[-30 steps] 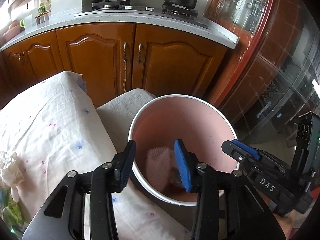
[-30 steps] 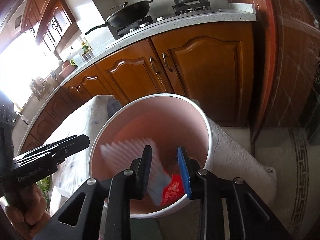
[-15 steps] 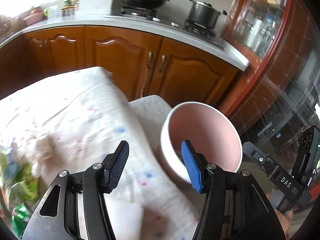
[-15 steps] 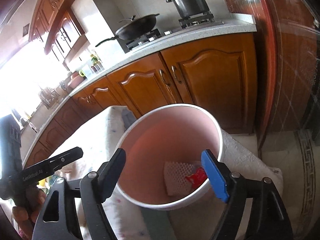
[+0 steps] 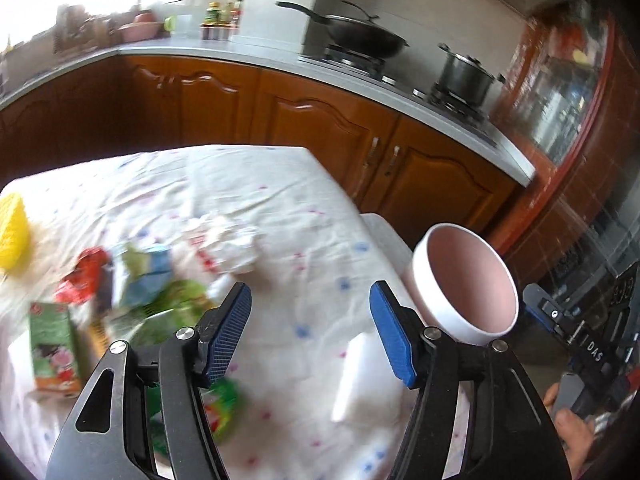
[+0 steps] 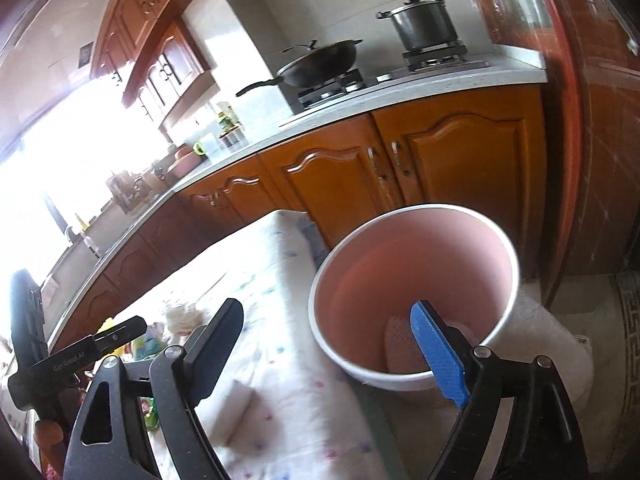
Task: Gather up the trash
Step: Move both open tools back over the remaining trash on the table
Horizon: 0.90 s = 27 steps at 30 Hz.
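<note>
A white bin with a pink inside (image 5: 468,284) (image 6: 412,292) stands by the table's right end; a white foam net (image 6: 396,336) lies at its bottom. My left gripper (image 5: 312,328) is open and empty above the flowered tablecloth (image 5: 288,216). Trash lies on the cloth to its left: a crumpled tissue (image 5: 228,246), a red wrapper (image 5: 86,276), green wrappers (image 5: 160,300), a green juice carton (image 5: 54,348), a yellow foam net (image 5: 12,232) and a white block (image 5: 360,376). My right gripper (image 6: 332,352) is open and empty over the bin's near rim.
Wooden kitchen cabinets (image 5: 320,128) with a grey counter run behind the table. A wok (image 5: 360,36) and a steel pot (image 5: 466,72) sit on the stove. A red-framed glass door (image 5: 568,92) stands at the right. A white padded cover (image 6: 552,344) lies under the bin.
My left gripper has swung left from over the bin to above the table's trash and opened wider. My right gripper has opened, dropped its trash into the bin, and drawn back.
</note>
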{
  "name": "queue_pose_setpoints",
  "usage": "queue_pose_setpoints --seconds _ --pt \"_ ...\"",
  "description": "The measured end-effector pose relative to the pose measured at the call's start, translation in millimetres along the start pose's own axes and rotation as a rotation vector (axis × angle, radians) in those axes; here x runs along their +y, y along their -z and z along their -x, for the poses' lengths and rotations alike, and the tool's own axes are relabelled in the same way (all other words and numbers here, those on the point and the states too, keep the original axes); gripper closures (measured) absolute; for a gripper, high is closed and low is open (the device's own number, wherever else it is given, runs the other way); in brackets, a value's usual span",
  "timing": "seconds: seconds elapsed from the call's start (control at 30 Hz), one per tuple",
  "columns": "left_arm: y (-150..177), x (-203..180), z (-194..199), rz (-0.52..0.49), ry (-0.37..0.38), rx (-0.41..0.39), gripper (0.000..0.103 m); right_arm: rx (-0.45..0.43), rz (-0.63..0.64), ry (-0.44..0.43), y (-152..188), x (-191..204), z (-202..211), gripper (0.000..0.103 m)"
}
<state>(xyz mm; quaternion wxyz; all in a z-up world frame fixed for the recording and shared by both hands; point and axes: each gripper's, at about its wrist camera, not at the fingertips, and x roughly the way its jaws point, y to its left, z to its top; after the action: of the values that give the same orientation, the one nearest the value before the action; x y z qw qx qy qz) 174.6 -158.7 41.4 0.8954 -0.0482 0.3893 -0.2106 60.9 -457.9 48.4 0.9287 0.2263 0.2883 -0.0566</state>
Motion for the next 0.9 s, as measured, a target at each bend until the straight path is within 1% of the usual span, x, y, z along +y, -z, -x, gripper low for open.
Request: queue_pose_setpoints --seconds 0.13,0.2,0.23,0.3,0.5,0.7,0.9 --pt "5.2 23.1 17.0 0.036 -0.015 -0.022 0.038 0.011 0.017 -0.026 7.2 16.3 -2.6 0.016" --pt "8.3 32.3 23.6 0.046 -0.028 -0.030 0.035 0.013 0.026 -0.038 9.9 25.5 -3.9 0.015" --pt "9.9 37.1 26.7 0.050 -0.030 -0.034 0.034 0.015 0.035 -0.043 11.1 31.0 -4.9 0.014" --pt "13.1 48.4 32.1 0.056 -0.044 -0.040 0.032 0.019 0.048 -0.054 14.0 40.1 -6.3 0.009" --pt "16.9 80.9 39.1 0.087 -0.082 -0.042 0.031 0.035 0.089 -0.089 24.3 68.1 -11.9 0.008" --pt "13.1 108.0 39.9 0.097 -0.132 -0.034 0.031 0.055 0.134 -0.124 28.1 94.2 -21.5 0.008" --pt "8.3 122.8 35.1 0.086 -0.169 -0.019 0.031 0.081 0.182 -0.163 28.3 120.2 -37.1 0.008"
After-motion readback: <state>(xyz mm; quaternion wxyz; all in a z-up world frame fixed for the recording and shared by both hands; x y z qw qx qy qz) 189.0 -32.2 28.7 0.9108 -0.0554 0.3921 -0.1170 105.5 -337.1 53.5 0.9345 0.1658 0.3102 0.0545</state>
